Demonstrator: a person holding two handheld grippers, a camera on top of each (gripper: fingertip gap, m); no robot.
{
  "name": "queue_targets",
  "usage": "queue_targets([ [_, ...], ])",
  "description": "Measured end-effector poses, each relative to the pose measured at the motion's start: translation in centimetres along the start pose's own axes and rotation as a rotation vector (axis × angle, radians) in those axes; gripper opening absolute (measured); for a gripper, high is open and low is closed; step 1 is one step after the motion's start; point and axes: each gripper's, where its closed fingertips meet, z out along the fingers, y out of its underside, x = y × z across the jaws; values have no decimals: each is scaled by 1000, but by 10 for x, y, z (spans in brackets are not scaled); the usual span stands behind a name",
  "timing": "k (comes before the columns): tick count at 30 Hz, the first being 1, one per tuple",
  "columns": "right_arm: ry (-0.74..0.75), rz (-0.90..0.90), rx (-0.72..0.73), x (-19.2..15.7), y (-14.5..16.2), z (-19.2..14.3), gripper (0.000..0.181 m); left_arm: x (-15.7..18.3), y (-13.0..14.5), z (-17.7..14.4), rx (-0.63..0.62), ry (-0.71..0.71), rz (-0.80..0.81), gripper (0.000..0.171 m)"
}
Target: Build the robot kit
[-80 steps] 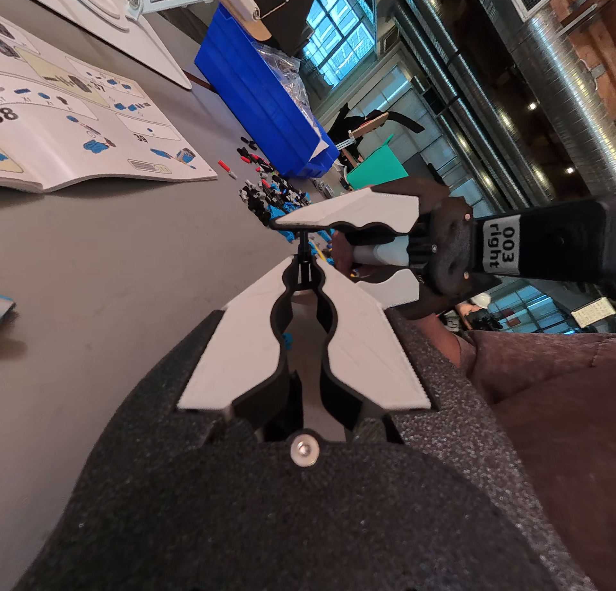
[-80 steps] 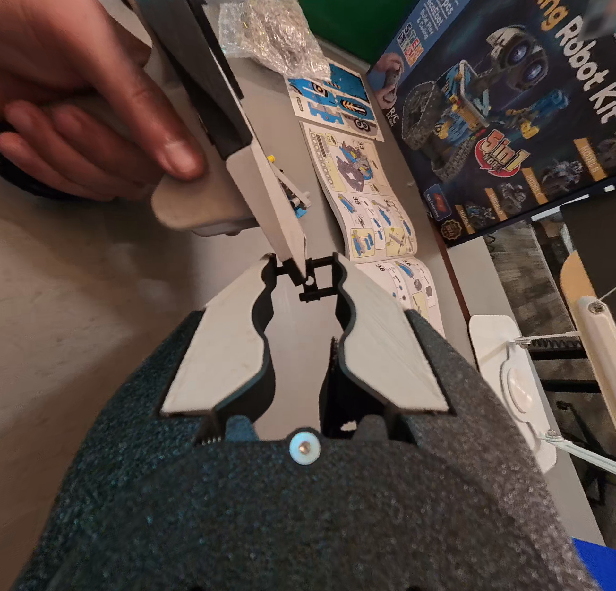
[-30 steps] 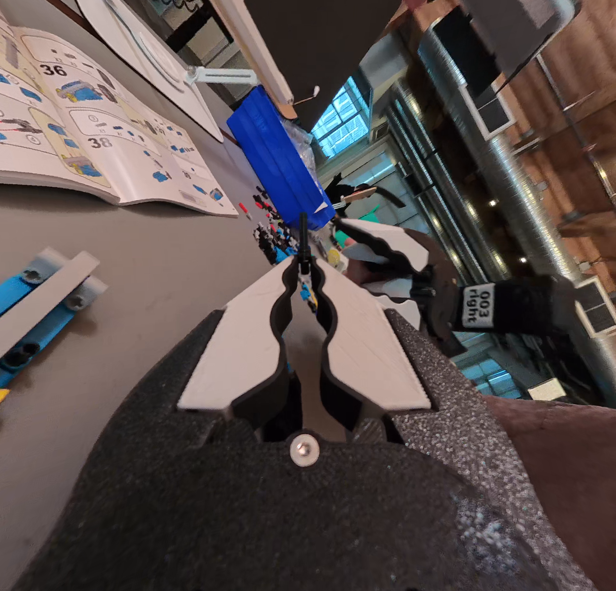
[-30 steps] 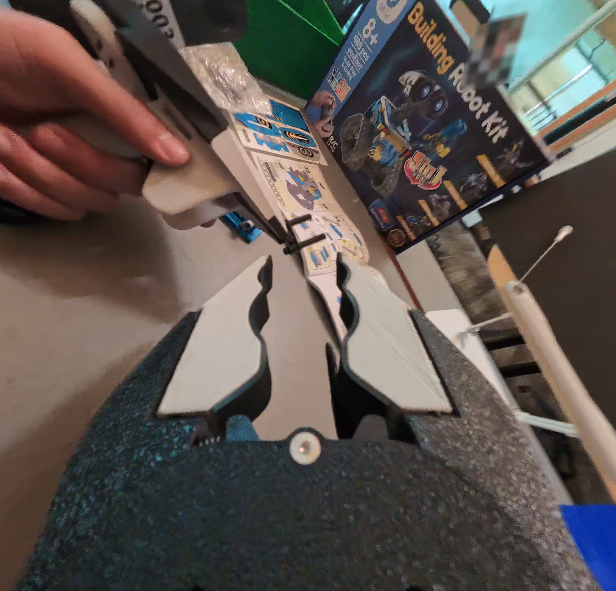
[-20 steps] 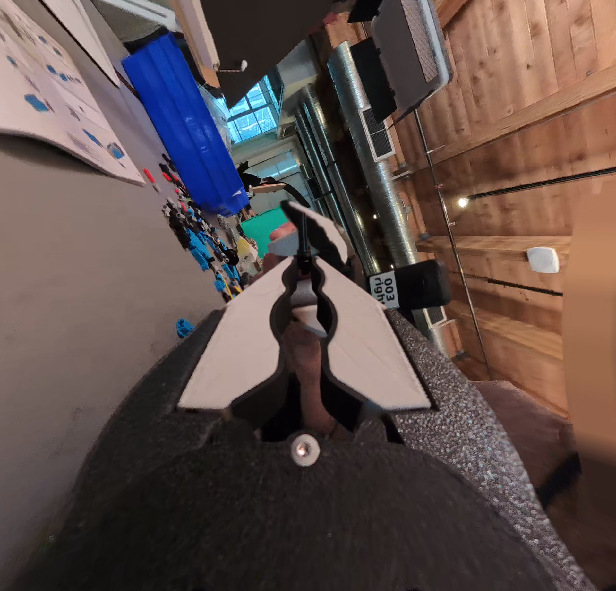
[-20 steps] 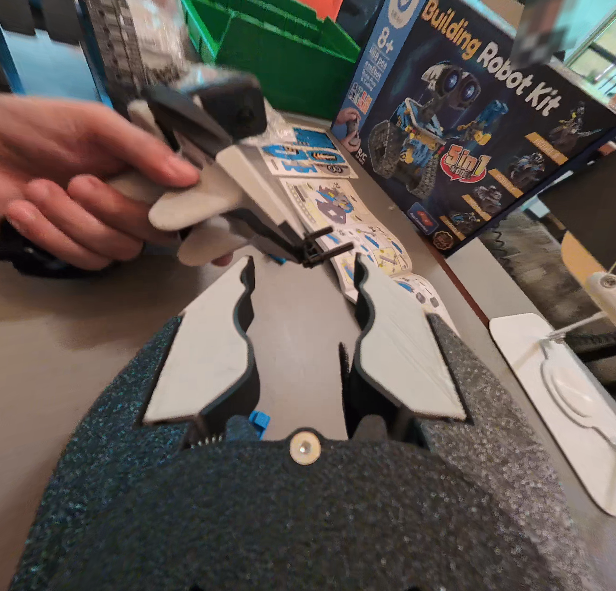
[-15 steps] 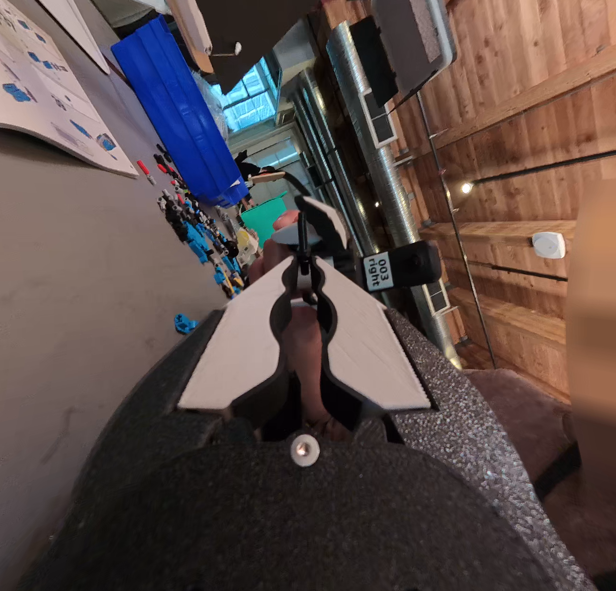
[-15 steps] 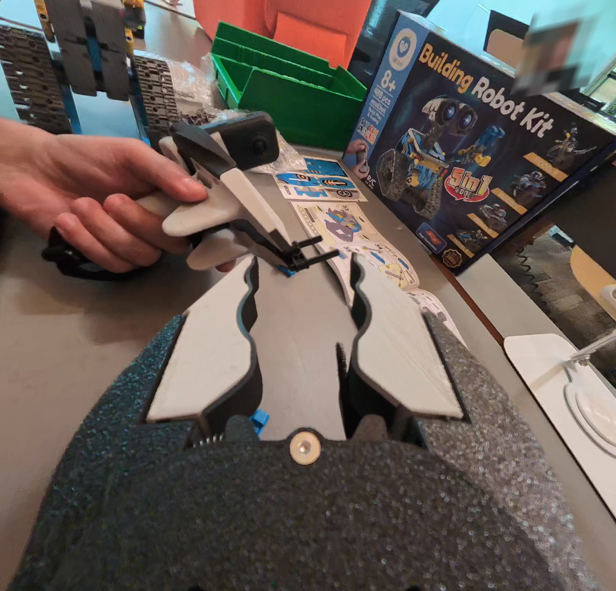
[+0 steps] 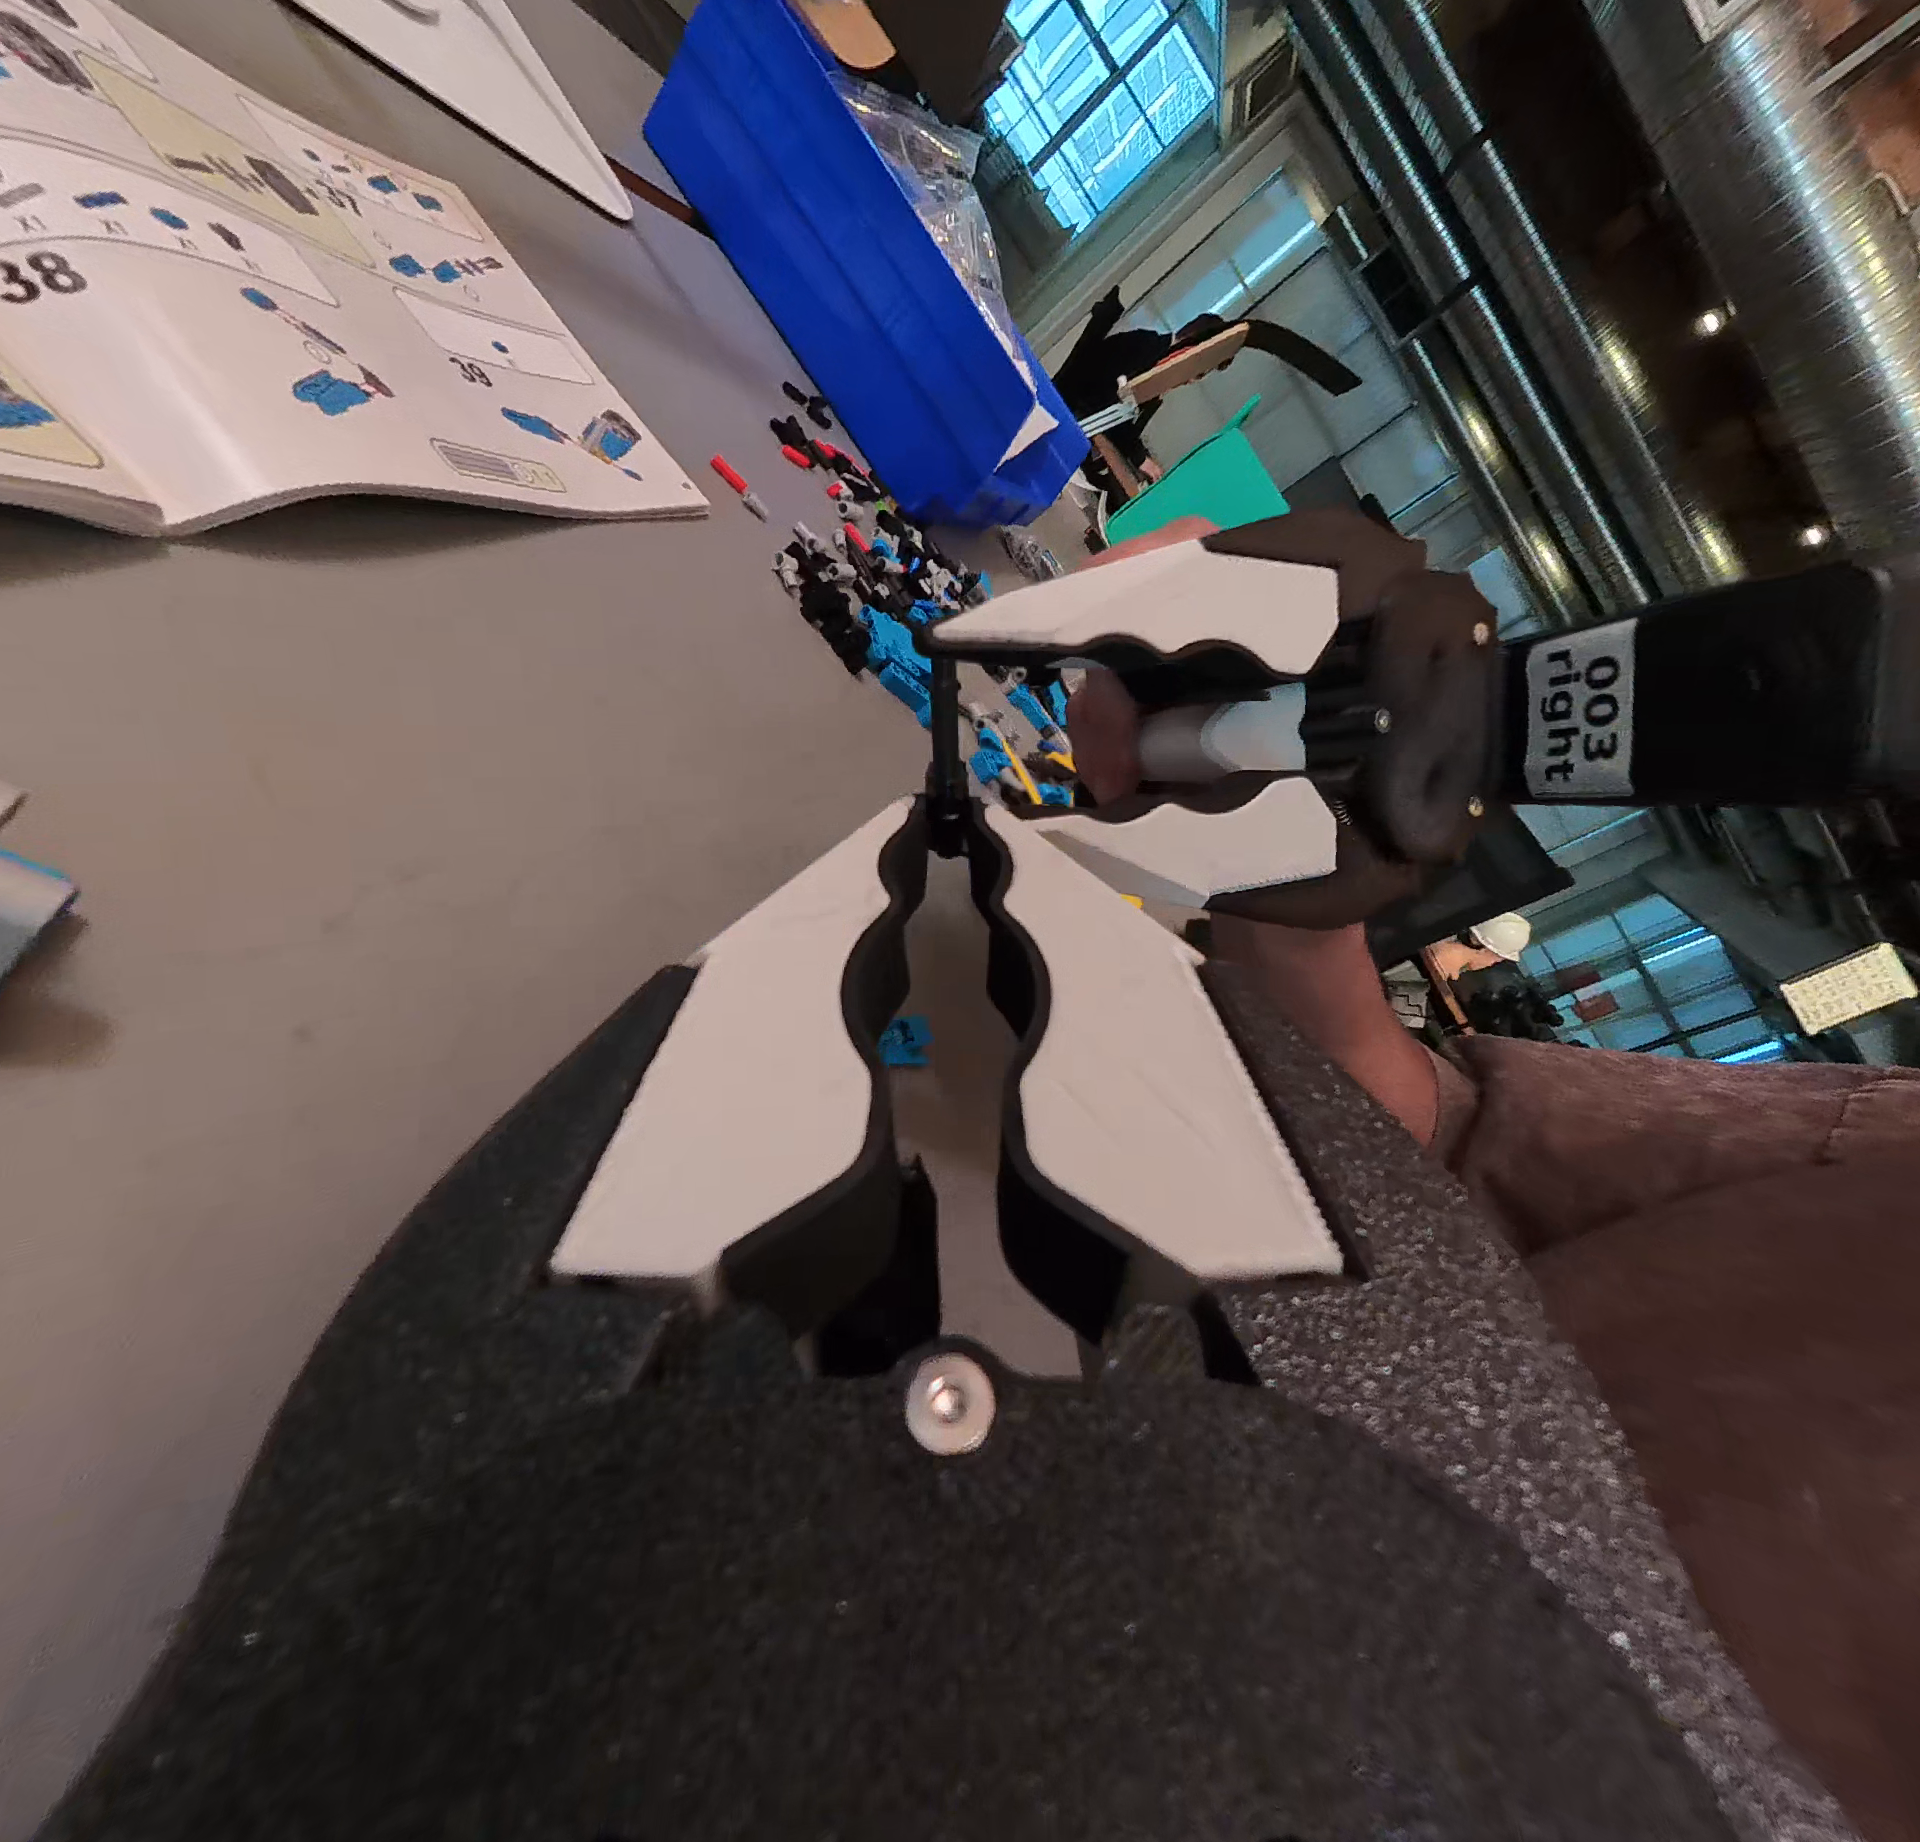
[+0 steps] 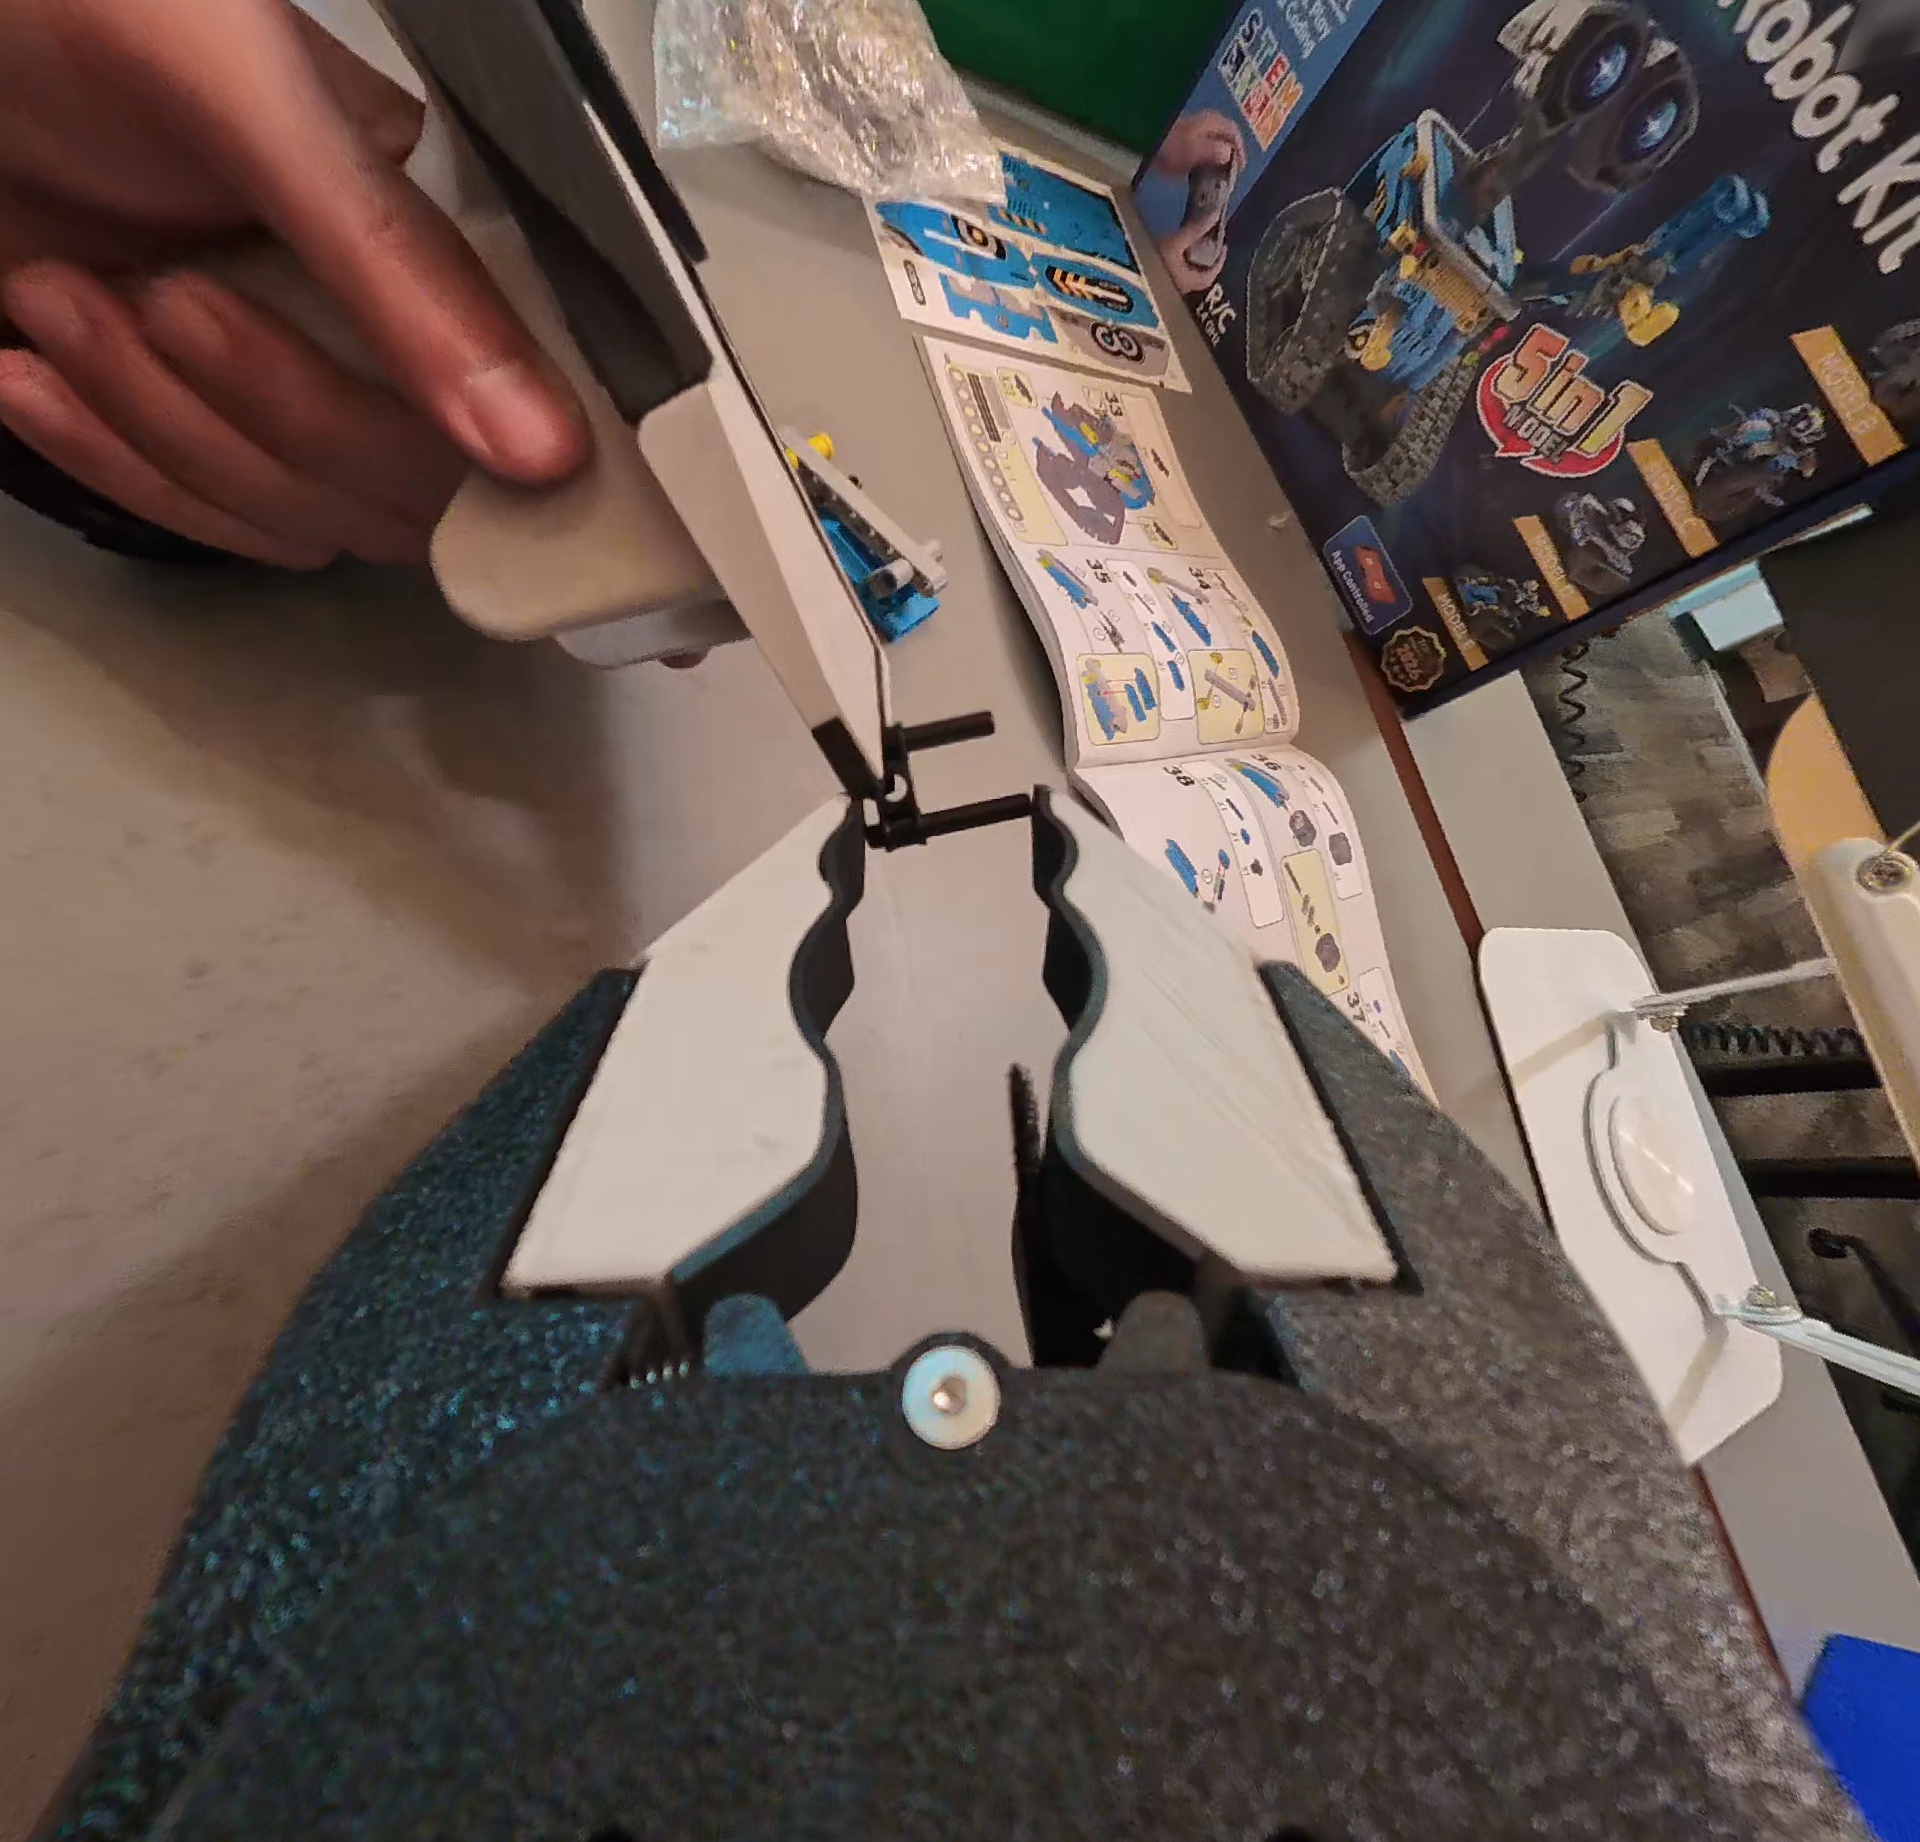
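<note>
— Both tongs have swung back together since half a second ago: the left tongs (image 9: 945,824) had pointed up at the wooden ceiling, and now look along the grey surface (image 9: 436,753) again. What do they hold?

— They're pinched on a small black connector piece (image 10: 914,790) with two pins sticking out sideways. In the left wrist view it shows only as a thin black stick (image 9: 943,743), its shape hard to read.

— And the right tongs (image 10: 948,818)?

— Spread, one finger either side of the lower pin. The tips look very close to it, but I can't tell whether they touch.

— Anything else cut off?

— The open instruction booklet (image 10: 1174,670) runs toward the surface's far edge, partly behind the right finger. A blue-and-grey brick assembly (image 10: 873,566) is half hidden behind the left tongs' finger. The kit box (image 10: 1558,265) and blue bin (image 9: 852,265) are cropped by the frame. Loose small parts (image 9: 883,597) by the bin are too small to tell apart.
</note>
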Motion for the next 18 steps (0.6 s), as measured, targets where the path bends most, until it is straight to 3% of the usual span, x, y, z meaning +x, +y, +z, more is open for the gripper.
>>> queue_targets([
  [8,41,-170,-36,-1,3,-4,31,6,2,2,-36,82,-70,10],
  [18,13,-146,2,-6,-2,-7,30,8,5,1,-46,67,-17,6],
])
